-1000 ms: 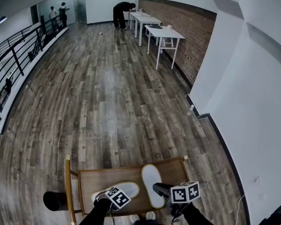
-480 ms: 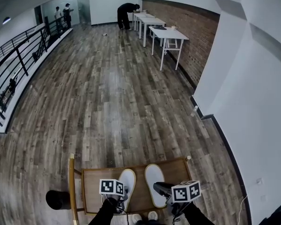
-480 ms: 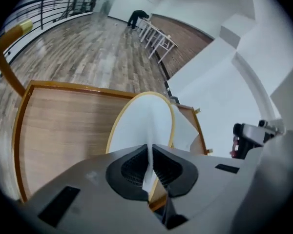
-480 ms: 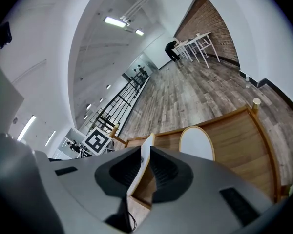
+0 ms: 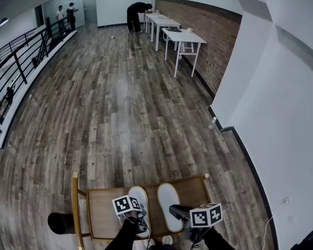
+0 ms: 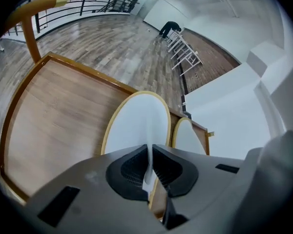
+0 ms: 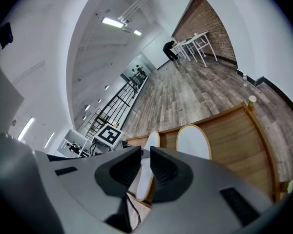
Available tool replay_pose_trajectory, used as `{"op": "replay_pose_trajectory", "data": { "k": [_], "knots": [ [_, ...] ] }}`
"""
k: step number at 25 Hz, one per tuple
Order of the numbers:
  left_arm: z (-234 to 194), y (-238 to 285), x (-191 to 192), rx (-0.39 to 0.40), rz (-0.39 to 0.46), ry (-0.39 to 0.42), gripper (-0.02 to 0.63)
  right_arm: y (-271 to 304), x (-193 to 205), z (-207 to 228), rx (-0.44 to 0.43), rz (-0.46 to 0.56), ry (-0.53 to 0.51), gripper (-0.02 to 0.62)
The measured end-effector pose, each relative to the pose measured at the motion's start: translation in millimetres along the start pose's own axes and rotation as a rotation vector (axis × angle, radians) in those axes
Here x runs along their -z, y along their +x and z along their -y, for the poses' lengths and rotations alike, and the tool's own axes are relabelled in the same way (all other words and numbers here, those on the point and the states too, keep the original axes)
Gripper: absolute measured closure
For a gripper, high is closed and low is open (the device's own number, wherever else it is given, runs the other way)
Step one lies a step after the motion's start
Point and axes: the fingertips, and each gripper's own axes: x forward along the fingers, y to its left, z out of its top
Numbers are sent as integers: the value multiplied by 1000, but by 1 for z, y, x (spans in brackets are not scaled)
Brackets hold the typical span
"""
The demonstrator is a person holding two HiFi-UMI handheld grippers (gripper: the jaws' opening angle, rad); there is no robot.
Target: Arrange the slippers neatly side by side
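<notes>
We pinch L slipper (image 6: 139, 121) w/ left gripper (image 6: 148, 155) on wooden table (image 6: 53, 121), R slipper (image 6: 190, 138) alongside; right gripper (image 7: 145, 160) slightly agape, empty.

Grey-brown plank floor (image 5: 120, 98) runs away from me. On my right a white wall (image 5: 281, 113) gives way, farther off, to a brick wall (image 5: 208, 40) lined with white tables (image 5: 182, 35). A black railing (image 5: 18, 66) edges the left. At the far end a person (image 5: 137, 12) bends over.

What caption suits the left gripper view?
Left gripper shut on the edge of a white slipper, which lies beside its mate on a wooden table.
</notes>
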Motion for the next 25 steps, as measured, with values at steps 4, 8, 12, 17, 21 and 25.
{"op": "replay_pose_trajectory", "data": {
  "k": [4,8,12,17,21,25],
  "knots": [
    [-4,8,2,-15,-9,0,592,-3,2,3,11,-2,4,540],
    [-5,15,2,-22,-21,20,592,-4,1,6,6,-5,9,540],
    [-3,18,3,-11,-37,62,592,-4,0,10,16,-7,9,540],
    [0,15,5,31,-34,84,591,-2,0,13,47,-7,7,540],
    [1,11,8,54,-30,73,591,2,0,17,72,-12,2,540],
    [4,-4,12,58,14,60,586,3,-6,33,136,-18,-14,540]
  ]
}}
